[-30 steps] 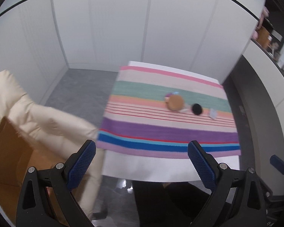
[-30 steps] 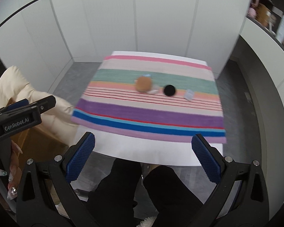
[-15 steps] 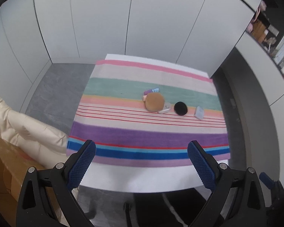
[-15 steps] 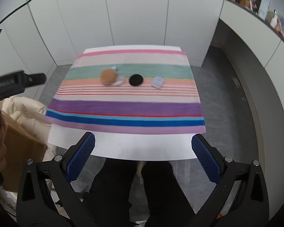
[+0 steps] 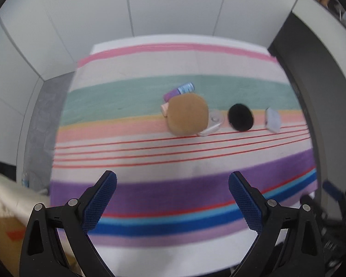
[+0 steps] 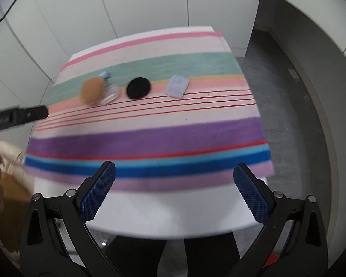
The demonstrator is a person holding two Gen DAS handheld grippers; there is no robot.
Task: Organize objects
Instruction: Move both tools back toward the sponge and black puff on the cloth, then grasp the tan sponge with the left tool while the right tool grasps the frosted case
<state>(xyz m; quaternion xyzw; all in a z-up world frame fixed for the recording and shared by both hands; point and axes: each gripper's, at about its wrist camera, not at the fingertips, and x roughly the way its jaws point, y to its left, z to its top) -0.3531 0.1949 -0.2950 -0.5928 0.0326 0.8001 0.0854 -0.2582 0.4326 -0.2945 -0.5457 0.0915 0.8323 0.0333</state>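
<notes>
On the striped cloth lie a brown round puff, a clear flat case under its right side, a black round pad, a pale blue packet and a purple-and-blue tube behind the puff. My left gripper is open and empty, above the cloth's near half. My right gripper is open and empty at the table's front edge. The right wrist view shows the puff, black pad and packet.
The white table stands against white wall panels. A cream jacket and brown box lie left of the table. A dark counter runs along the right. The person's legs are under the front edge.
Both grippers have moved forward toward the table; the objects loom larger. The left gripper now hangs over the cloth. Both stay open.
</notes>
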